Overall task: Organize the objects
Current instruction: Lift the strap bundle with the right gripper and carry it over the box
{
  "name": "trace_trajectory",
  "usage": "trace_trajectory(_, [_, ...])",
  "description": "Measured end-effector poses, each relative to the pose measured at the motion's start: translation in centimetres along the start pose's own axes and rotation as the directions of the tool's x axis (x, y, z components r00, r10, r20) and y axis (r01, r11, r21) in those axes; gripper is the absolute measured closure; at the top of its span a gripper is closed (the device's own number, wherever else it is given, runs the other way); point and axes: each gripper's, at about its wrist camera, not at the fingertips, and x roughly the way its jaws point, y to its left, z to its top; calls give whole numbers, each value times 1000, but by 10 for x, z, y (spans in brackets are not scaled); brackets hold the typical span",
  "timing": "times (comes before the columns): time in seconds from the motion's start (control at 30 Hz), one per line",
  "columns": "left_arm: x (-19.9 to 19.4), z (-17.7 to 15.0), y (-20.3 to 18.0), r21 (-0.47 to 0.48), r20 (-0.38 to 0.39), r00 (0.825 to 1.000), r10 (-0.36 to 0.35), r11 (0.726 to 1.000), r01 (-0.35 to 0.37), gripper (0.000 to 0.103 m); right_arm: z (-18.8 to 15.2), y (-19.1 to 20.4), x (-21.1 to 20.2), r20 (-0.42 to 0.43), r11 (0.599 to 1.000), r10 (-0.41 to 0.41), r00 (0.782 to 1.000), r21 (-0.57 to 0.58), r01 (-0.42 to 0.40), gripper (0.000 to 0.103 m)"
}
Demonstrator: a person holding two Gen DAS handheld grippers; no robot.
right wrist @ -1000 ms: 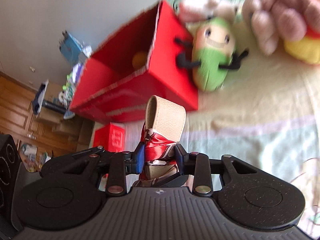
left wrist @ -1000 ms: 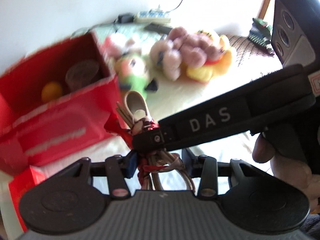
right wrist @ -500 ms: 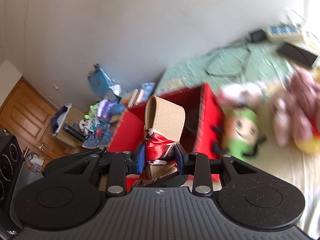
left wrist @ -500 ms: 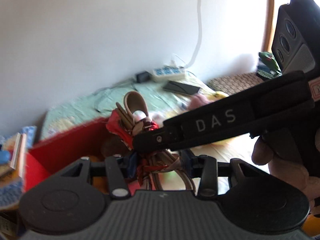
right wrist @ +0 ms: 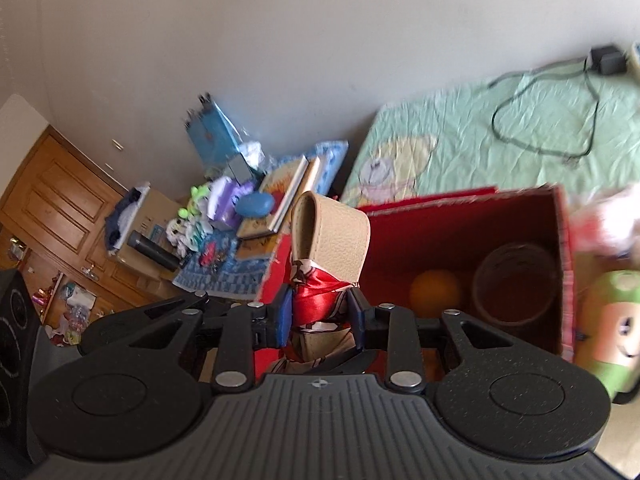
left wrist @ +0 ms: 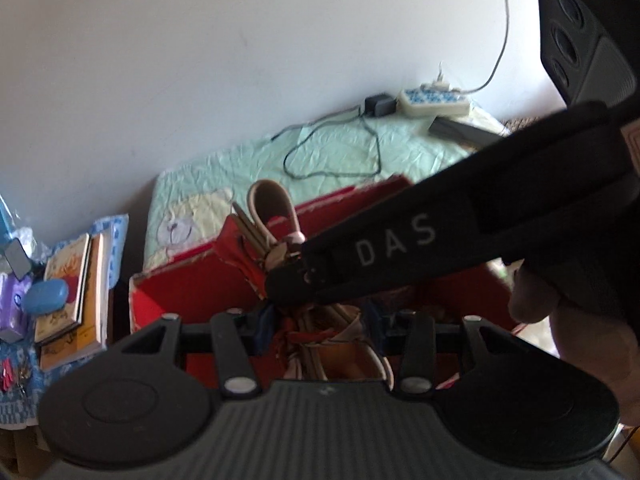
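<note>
While both grippers clamp the same bundle, the right gripper (right wrist: 318, 312) pinches its red satin wrap and the left gripper (left wrist: 320, 326) closes on its lower straps. That strap bundle (right wrist: 330, 240), a tan leather loop tied in red cloth, hangs over the open red box (right wrist: 460, 216), where an orange ball (right wrist: 435, 288) and a brown cup (right wrist: 516, 284) already lie. This looks like the placing step; next, lower it inside and let go.
</note>
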Motion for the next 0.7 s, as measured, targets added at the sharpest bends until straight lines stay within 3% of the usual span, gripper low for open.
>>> trace_trajectory(0.2, [38, -14, 26, -28, -115, 991, -73, 997, 71, 59, -1, -11, 48, -95, 997, -46, 994, 64, 52, 73])
trace_trajectory(0.53, [92, -18, 31, -40, -301, 946, -121, 993, 114, 58, -5, -37, 89, -231, 977, -104, 967, 160, 143, 75])
trace_trajectory(0.7, [107, -19, 32, -53, -350, 927, -132, 991, 121, 58, -8, -43, 97, -249, 968, -123, 961, 184, 171, 75])
